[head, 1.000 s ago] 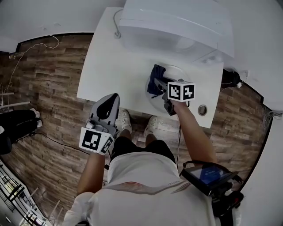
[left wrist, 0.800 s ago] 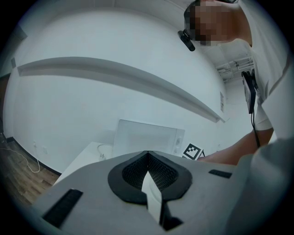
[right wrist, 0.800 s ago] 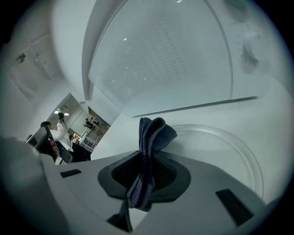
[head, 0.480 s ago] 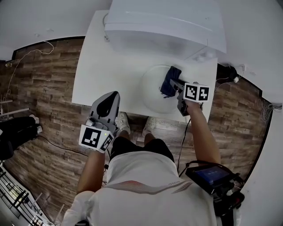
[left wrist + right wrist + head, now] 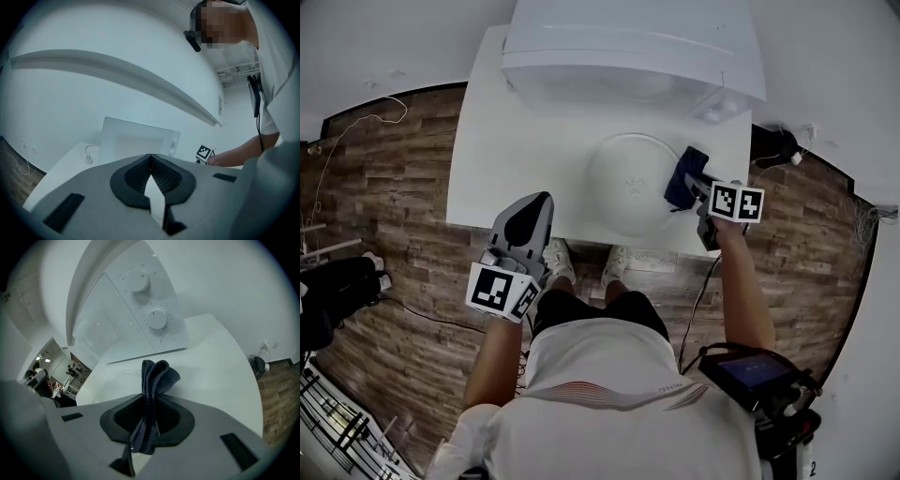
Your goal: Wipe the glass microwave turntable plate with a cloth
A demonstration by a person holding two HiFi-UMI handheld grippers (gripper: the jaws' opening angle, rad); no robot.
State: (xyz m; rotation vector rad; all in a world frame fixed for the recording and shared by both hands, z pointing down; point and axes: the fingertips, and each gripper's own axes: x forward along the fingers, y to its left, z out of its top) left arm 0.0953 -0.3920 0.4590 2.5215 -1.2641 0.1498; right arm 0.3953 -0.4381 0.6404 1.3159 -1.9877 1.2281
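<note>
The folded dark blue cloth, pinched in the right claw, has been swept across the round clear glass turntable plate to its right rim; one wiping pass is judged complete. The plate lies on the white surface, left of that claw. The left claw is held closed and empty, off the surface's front edge.

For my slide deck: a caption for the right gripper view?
Folded dark cloth clamped in the right tongs, glass turntable plate and white microwave ahead.

One microwave, one plate, one cloth, one table, two grippers.
</note>
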